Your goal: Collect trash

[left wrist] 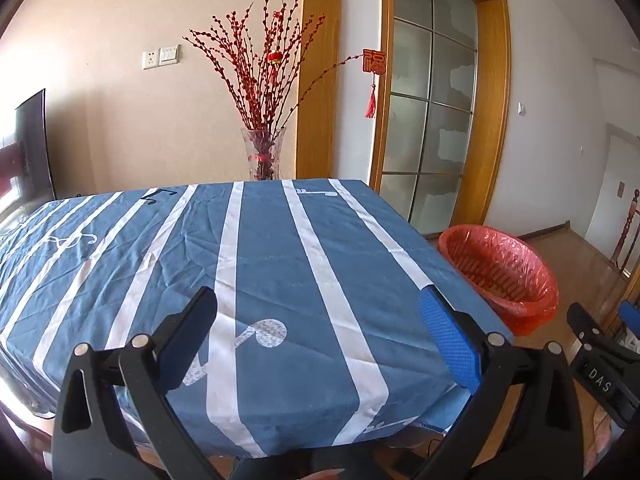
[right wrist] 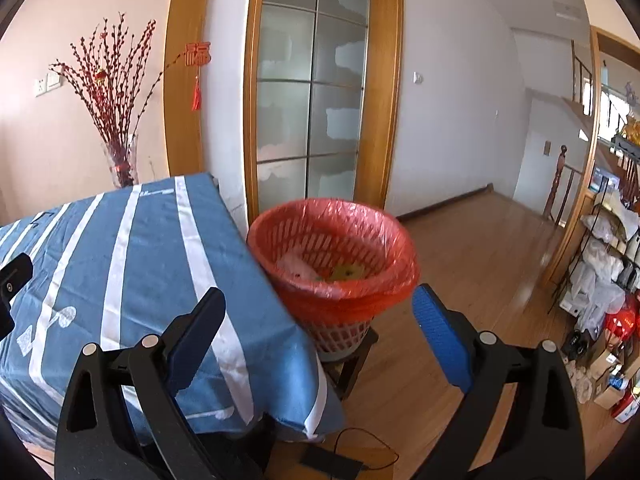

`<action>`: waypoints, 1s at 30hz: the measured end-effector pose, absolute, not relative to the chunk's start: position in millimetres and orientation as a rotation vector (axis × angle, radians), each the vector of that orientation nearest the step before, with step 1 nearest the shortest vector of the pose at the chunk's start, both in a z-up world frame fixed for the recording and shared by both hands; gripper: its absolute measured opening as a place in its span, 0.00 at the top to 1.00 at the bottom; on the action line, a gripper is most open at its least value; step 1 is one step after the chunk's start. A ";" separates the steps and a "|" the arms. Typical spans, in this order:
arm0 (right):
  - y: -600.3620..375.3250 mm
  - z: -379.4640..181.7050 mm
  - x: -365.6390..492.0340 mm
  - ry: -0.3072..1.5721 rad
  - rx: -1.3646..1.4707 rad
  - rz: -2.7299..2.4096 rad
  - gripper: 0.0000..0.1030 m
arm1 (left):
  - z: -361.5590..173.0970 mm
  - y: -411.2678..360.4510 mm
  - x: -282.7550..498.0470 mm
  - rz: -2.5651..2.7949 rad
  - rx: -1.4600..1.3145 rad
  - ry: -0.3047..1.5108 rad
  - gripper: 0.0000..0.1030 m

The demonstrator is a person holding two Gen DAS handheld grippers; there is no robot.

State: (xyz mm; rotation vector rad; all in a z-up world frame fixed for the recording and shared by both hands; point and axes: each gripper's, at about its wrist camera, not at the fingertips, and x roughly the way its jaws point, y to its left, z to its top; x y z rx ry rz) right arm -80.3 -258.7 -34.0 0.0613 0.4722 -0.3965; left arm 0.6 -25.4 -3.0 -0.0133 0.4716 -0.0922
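Red slatted plastic wastebasket lined with a red film bag (right wrist: 334, 264), upright on a dark stool just beside the desk's right edge, mouth facing up, long axis vertical; pale and yellow-green scraps lie inside. We judge collection near its end (no trash shows on the blue, white-striped cloth (left wrist: 256, 264)). Left tongs (left wrist: 320, 334) and right tongs (right wrist: 320, 330) gape wide, empty. Next: scan for leftovers.

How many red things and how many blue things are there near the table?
Red: 4 - bin liner, berry branches, small lantern, hanging knot charm
Blue: 3 - striped tablecloth, left gripper pad, right gripper pad
Total: 7
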 end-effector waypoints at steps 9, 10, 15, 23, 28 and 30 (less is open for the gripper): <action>-255.6 -36.2 -85.1 0.479 0.070 -0.404 0.09 | -6.8 -29.3 -4.2 -0.091 0.010 0.468 0.04; -255.9 -35.9 -85.7 0.477 0.070 -0.404 0.09 | -6.9 -29.6 -4.9 -0.092 0.012 0.467 0.04; -255.8 -35.0 -89.2 0.469 0.064 -0.409 0.09 | -8.1 -30.6 -6.1 -0.095 0.014 0.471 0.04; -256.6 -34.9 -91.3 0.470 0.065 -0.406 0.08 | -10.5 -32.2 -10.1 -0.097 0.018 0.473 0.04; -254.0 -33.5 -93.0 0.466 0.064 -0.405 0.09 | -10.3 -31.6 -10.9 -0.095 0.018 0.470 0.04; -253.9 -33.4 -93.5 0.467 0.066 -0.403 0.09 | -10.1 -31.7 -11.2 -0.094 0.020 0.470 0.04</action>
